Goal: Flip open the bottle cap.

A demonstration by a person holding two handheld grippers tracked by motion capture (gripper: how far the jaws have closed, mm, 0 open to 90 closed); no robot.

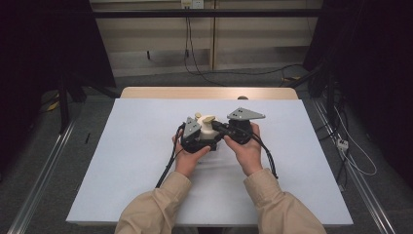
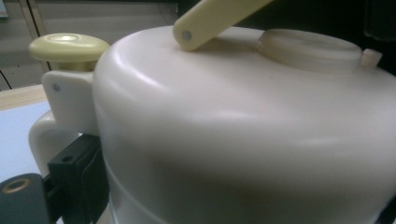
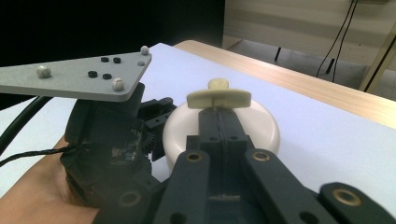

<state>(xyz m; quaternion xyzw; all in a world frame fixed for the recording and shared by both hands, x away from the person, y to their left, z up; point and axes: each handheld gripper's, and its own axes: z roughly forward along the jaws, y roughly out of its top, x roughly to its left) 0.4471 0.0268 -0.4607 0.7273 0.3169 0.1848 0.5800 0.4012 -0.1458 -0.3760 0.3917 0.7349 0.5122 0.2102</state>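
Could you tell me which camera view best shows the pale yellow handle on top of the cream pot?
The right gripper view: the handle lies whole, nipped by the right tongs. The left gripper view cuts it at the frame's top; the high view shows a small pale patch.

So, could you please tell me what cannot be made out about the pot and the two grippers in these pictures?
- High view: the cream pot is small, and the left gripper and right gripper cover its sides.
- Left gripper view: the pot's base is cut off by the bottom edge; how wide the jaws stand is hidden.
- Right gripper view: the right gripper's shut jaws cover part of the yellow handle.
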